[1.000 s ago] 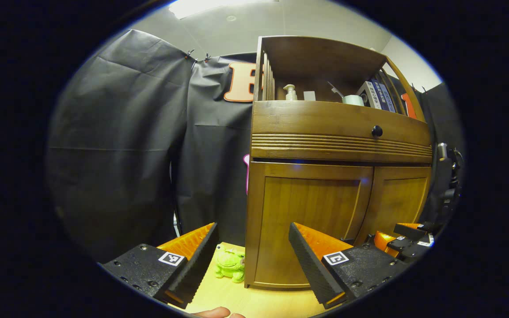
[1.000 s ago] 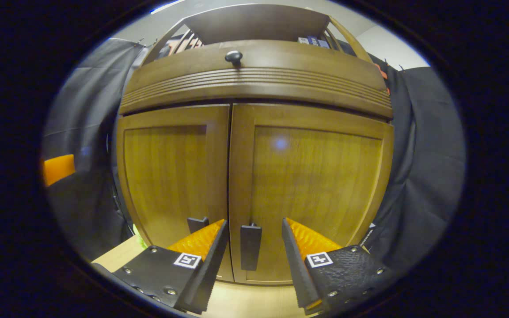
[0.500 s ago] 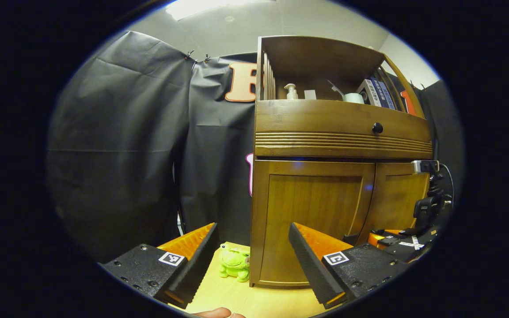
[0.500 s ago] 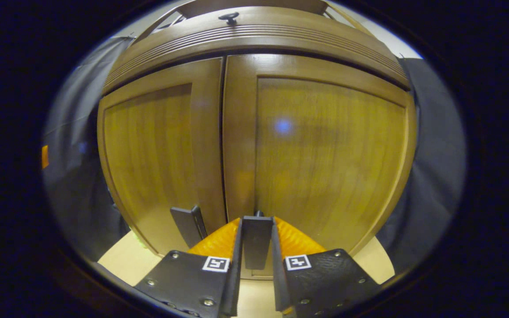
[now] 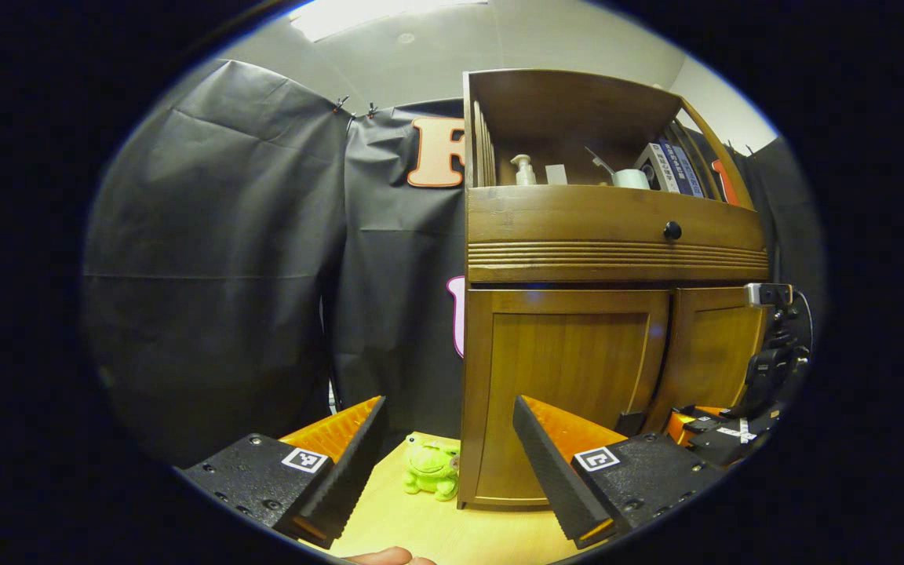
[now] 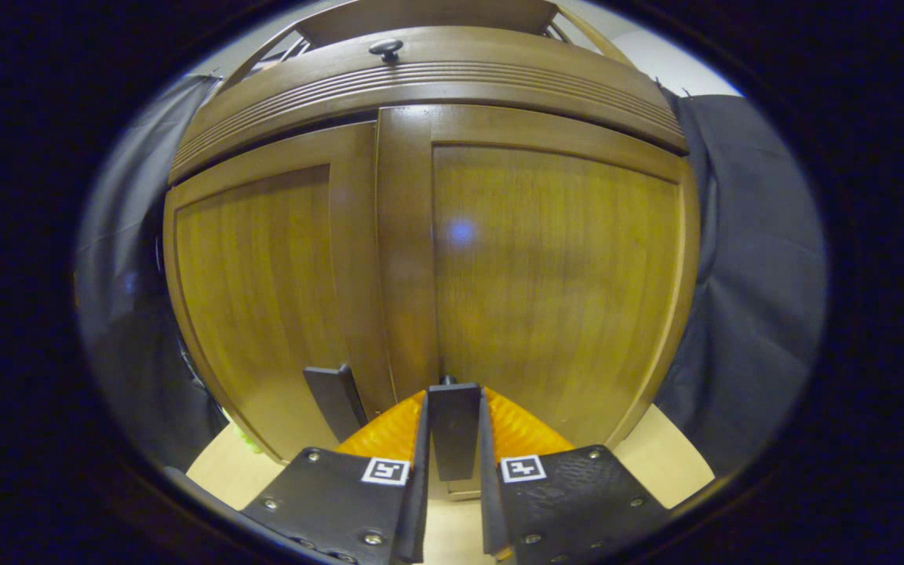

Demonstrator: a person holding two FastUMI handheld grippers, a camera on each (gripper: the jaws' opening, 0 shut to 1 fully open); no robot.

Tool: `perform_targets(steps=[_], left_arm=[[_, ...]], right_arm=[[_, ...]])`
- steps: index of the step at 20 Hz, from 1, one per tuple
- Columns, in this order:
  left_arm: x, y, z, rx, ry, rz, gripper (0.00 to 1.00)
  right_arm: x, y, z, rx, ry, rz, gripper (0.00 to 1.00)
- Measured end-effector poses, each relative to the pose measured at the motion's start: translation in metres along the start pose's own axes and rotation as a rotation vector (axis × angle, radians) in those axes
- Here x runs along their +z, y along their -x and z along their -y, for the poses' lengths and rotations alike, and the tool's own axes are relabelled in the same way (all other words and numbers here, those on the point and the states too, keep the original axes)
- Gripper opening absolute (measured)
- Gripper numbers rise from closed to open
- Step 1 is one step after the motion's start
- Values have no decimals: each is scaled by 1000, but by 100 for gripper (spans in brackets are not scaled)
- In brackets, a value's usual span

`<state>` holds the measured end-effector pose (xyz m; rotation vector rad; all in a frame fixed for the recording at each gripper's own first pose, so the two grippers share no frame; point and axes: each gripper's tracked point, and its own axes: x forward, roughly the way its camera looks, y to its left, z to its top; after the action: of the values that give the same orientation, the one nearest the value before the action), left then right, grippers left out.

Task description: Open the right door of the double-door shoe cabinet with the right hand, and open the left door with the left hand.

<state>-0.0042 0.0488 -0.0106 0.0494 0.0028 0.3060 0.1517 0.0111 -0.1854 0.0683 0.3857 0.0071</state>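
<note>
Low in the right gripper view, the right gripper (image 6: 452, 439) is clamped on the right door's black handle (image 6: 454, 428) — the shoe cabinet (image 6: 436, 259) looms centre frame, both doors looking closed. Over in the left gripper view, the left gripper (image 5: 448, 439) gapes wide above the pale tabletop (image 5: 389, 522) — a green plush frog (image 5: 431, 469) sits beside the cabinet's base at lower centre, black cloth wall (image 5: 216, 259) behind.

Toy frog (image 5: 430, 469) on table (image 5: 421, 530), left of cabinet (image 5: 577, 392).
</note>
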Motion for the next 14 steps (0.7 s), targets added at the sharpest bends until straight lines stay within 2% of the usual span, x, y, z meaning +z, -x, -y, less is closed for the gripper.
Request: perform_targets(steps=[6,14], left_arm=[[1,6,0,-19,8,-2,98],[-5,19,31,-125,9,-14,97]], right_arm=[[0,6,2,-18,-20,5,30],[-2,17,10,-42,-39,1,28]])
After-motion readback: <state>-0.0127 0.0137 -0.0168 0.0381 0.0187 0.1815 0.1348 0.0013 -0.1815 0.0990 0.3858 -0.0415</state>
